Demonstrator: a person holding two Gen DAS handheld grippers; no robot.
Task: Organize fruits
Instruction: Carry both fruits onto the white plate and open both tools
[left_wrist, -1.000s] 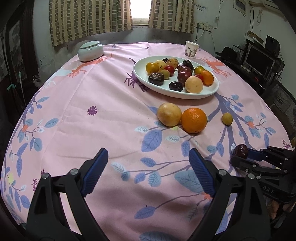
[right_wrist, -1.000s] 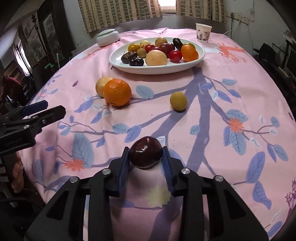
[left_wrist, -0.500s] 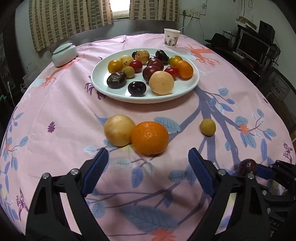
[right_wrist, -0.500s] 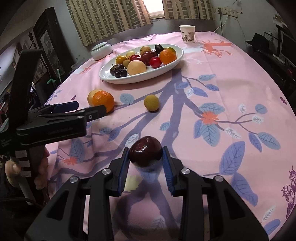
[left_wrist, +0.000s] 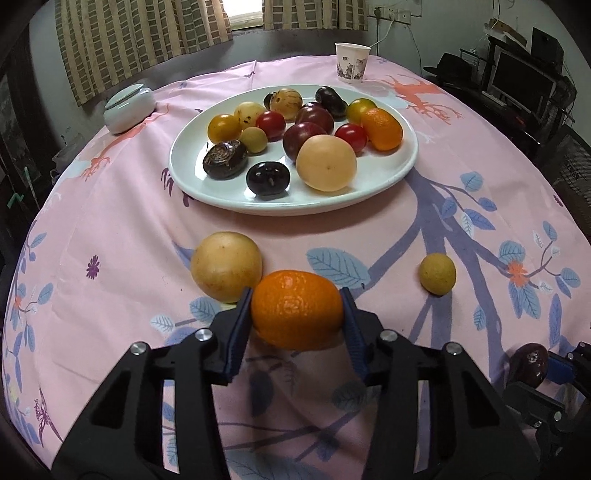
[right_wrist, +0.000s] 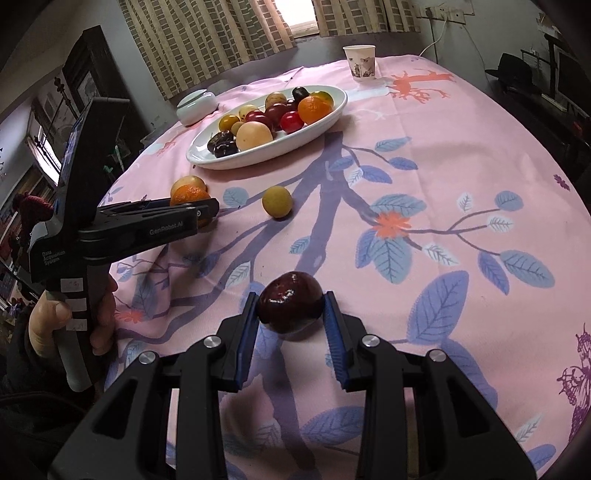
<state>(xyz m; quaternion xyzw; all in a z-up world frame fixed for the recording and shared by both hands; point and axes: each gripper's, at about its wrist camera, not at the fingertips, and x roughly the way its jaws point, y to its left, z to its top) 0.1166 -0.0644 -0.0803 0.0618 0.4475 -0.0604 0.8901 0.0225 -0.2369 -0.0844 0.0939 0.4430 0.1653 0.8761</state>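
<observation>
My left gripper (left_wrist: 297, 314) is shut on an orange (left_wrist: 297, 308) near the table's front, beside a pale yellow round fruit (left_wrist: 226, 270). My right gripper (right_wrist: 290, 314) is shut on a dark red plum (right_wrist: 290, 305) just above the pink cloth; it also shows in the left wrist view (left_wrist: 528, 363). A small yellow fruit (left_wrist: 437, 274) lies loose on the cloth to the right. A white oval plate (left_wrist: 391, 173) further back holds several fruits. In the right wrist view the left gripper (right_wrist: 195, 208) sits at the left with the orange (right_wrist: 187, 194).
A paper cup (left_wrist: 351, 62) stands at the far edge behind the plate. A pale lidded ceramic jar (left_wrist: 128, 108) sits at the far left. Dark furniture and a monitor (left_wrist: 524, 79) stand beyond the table's right side.
My left gripper moved forward and closed on the orange. My right gripper kept hold of the plum and drew back toward the table's near right.
</observation>
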